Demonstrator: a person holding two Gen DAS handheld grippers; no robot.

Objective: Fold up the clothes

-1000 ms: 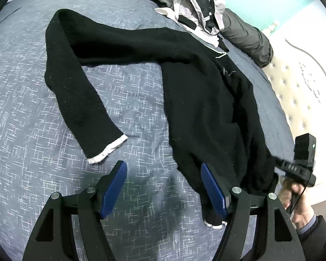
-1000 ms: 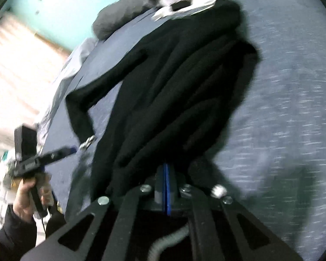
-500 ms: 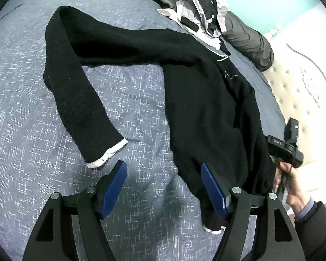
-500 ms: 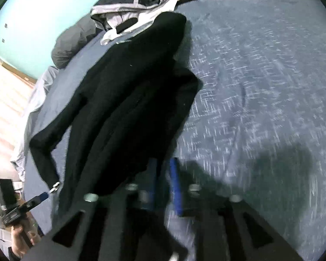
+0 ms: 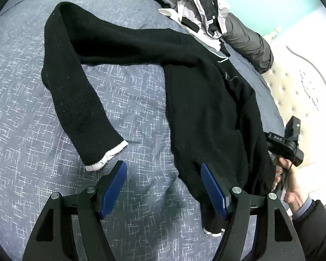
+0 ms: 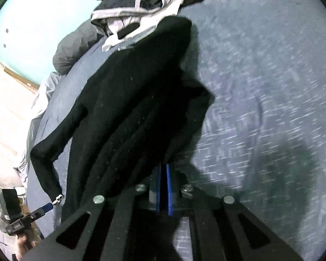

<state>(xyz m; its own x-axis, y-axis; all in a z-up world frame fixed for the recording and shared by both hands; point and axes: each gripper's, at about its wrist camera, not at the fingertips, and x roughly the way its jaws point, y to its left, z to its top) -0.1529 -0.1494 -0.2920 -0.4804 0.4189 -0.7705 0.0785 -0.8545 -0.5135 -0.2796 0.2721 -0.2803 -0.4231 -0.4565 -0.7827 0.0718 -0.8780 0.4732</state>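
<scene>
So my left gripper [image 5: 164,192] is hovering low over the bed [image 5: 21,130], fingers spread wide with nothing between them, aimed across the bedspread toward the far edge. The blue pads [image 5: 114,188] sit either side of bare cover, and the right-hand one is just at the edge of the black sweater [image 5: 206,113].

My right gripper [image 6: 163,187] is angled down along the sweater's body from the hem end, fingers pinched together on a bunch of the black knit, which humps up in ridges running away from the pads. My right hand [image 5: 291,184] on its handle shows in the left view, down by the near right side of the bed next to the tufted headboard [image 5: 293,91].

The sweater lies stretched out, long axis running from the hem at my right gripper up to the collar at the far end of the bed, where it touches a heap of grey, white and black clothes [image 5: 195,10]. One sleeve shoots out sideways from the shoulder, bends at the far left and comes back toward me, its white cuff [image 5: 107,156] ending just beside my left fingers. The other sleeve's cuff pokes out under my left gripper's right finger.
</scene>
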